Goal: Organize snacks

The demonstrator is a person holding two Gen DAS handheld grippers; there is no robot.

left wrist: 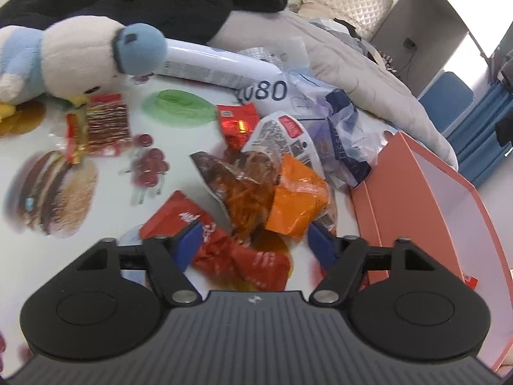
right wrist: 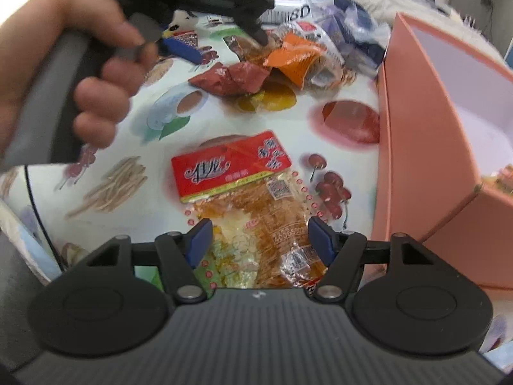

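Left wrist view: left gripper (left wrist: 255, 243) has jaws apart, nothing pinched, over red packet (left wrist: 224, 243) w/ orange packet (left wrist: 296, 205) beside. Right gripper (right wrist: 259, 240) gapes astride clear snack bag (right wrist: 250, 205), lower end hidden. One pink box (right wrist: 416, 128), partly cut off.
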